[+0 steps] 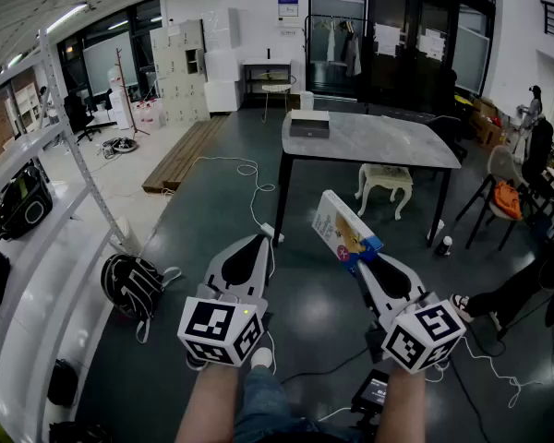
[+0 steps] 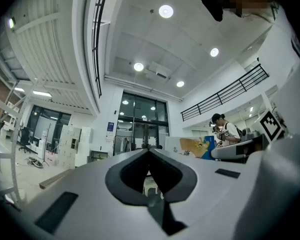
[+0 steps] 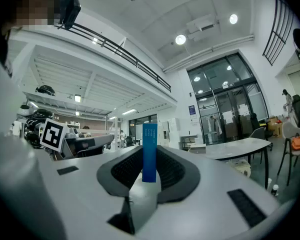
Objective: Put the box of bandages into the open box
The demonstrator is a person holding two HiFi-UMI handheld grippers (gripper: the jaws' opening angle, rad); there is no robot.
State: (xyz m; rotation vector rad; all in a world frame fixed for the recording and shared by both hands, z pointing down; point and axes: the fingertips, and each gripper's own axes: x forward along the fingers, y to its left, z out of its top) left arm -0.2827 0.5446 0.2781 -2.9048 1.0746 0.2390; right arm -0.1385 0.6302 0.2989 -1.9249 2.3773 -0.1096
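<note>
The box of bandages, white with a blue end and a yellow picture, is held up in the air, tilted to the left, with my right gripper shut on its lower blue end. In the right gripper view its narrow blue edge stands upright between the jaws. The open box, grey and shallow, lies far off on the left end of the grey table. My left gripper is raised beside the right one, jaws together with nothing in them, and shows the same in its own view.
A white stool stands under the table. A black backpack and loose cables lie on the dark floor. White shelving runs along the left. A seated person's leg and a chair are at the right.
</note>
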